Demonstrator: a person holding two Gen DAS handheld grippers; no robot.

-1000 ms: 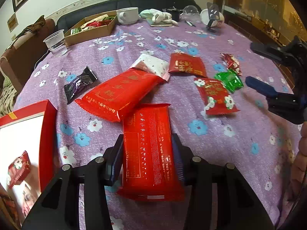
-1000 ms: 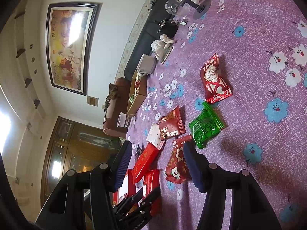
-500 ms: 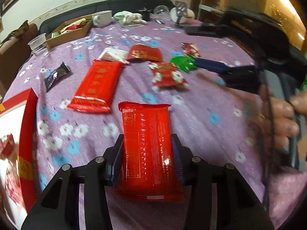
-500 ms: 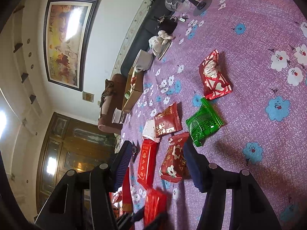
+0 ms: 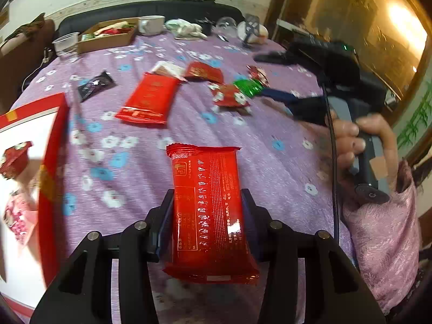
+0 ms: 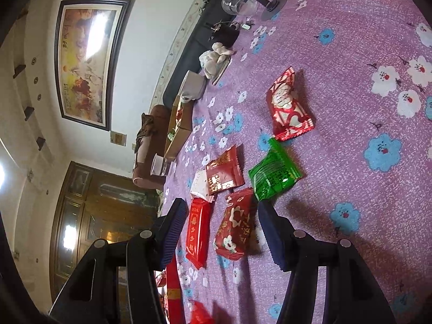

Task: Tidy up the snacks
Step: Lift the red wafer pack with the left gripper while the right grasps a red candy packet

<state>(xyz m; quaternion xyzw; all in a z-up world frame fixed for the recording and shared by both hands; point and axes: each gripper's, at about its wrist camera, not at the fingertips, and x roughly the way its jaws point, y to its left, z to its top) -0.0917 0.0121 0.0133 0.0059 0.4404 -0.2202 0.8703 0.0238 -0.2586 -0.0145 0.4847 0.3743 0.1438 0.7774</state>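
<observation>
The left gripper [image 5: 207,217] pinches a long red packet [image 5: 208,210] between its jaws, held above the purple flowered bench [image 5: 270,135]; its white print is too small to read. The right gripper [image 6: 221,226] has its jaws spread, with a flower-printed red packet [image 6: 235,225] lying between them on the bench, untouched. Six more packets lie there: four red, one green [image 6: 272,174], one black [image 5: 94,85]. A red box [image 5: 51,189] sits at the left.

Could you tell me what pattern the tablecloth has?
Purple tablecloth with white and blue flowers; clearest in the right wrist view.
</observation>
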